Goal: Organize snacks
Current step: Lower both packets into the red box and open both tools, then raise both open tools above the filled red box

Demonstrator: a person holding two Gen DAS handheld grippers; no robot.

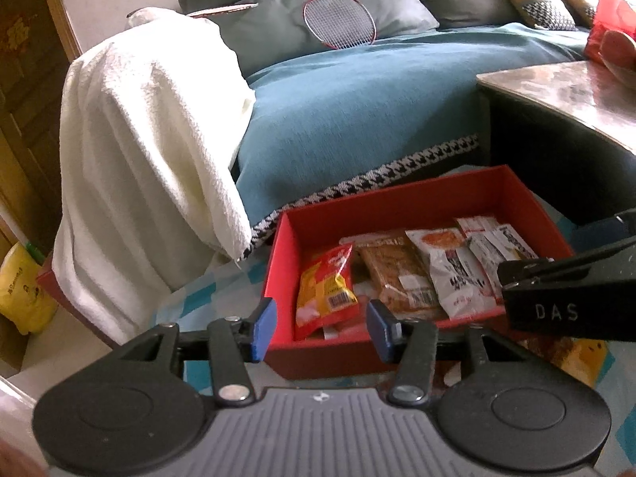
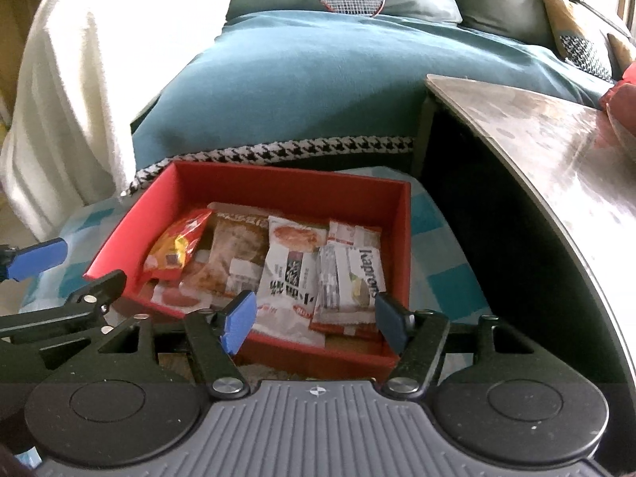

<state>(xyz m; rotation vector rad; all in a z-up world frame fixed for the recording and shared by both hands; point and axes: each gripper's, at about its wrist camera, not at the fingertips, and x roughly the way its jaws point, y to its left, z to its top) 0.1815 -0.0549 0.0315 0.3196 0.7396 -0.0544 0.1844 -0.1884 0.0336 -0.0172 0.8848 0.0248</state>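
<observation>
hovering over the red box (image 2: 401, 238) w/ both grippers: your left gripper (image 1: 321, 328) and right gripper (image 2: 314, 322) are spread apart, nothing between the pads. snack packets lie inside the box, red-yellow packet (image 1: 328, 290) at its left, white packet (image 2: 292, 270) mid. box sits beside the sofa (image 1: 357, 119).

Background: white towel (image 1: 151, 159) at nine o'clock; badminton racket (image 1: 338, 20) at twelve; table (image 1: 576, 95), possibly marble, at three.

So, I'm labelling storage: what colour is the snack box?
Red box, inside and out; clearest in the right wrist view.
</observation>
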